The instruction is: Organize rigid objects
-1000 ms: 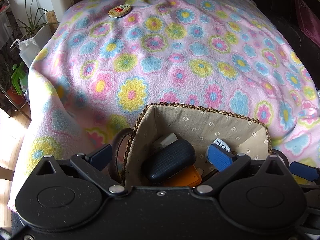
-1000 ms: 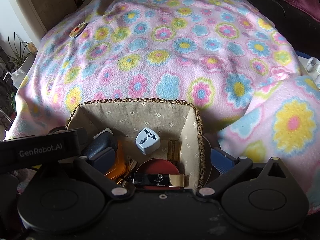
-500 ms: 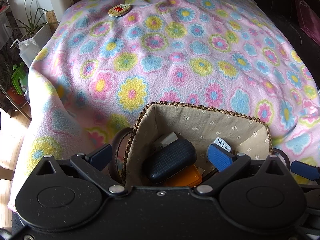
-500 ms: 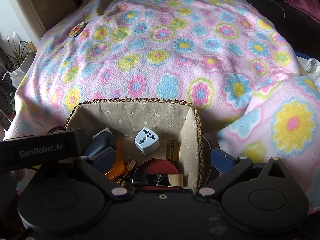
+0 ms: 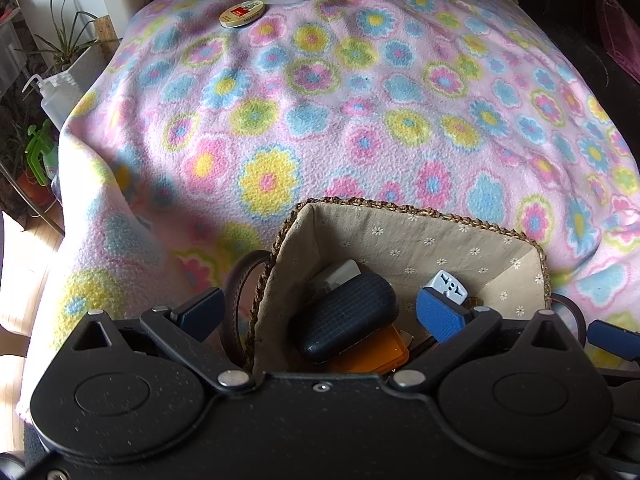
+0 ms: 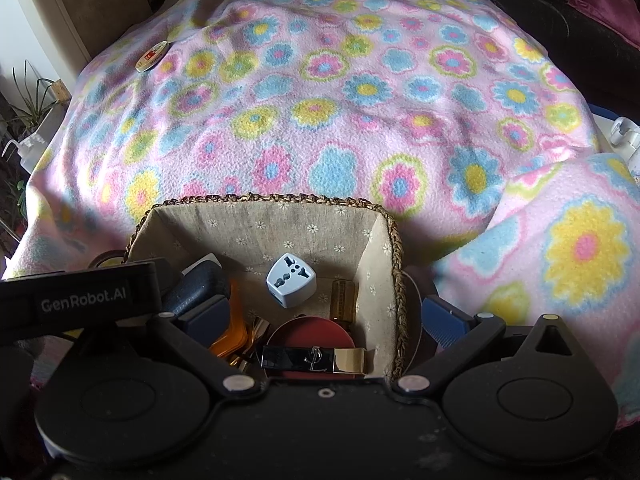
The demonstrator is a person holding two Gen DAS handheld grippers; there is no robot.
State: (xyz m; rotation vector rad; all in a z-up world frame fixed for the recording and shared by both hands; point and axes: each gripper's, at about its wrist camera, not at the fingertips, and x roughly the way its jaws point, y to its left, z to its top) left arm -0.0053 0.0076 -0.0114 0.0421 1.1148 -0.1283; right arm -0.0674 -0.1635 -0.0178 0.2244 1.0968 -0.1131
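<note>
A: We hold both grippers wide over the basket (image 6: 394, 240), the left gripper (image 5: 320, 314) and right gripper (image 6: 326, 322) gripping nothing.

B: Inside we see the adapter (image 6: 291, 280), dark case (image 5: 348, 316), orange box (image 5: 372, 354) and red tin (image 6: 310, 334). One round tin (image 5: 242, 14) lies near the blanket's (image 5: 360, 120) far-left corner.

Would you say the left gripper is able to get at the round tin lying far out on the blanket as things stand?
Probably yes: the left gripper is open, and the flowered blanket between the basket and the round tin shows nothing in the way, though it lies far off.
</note>
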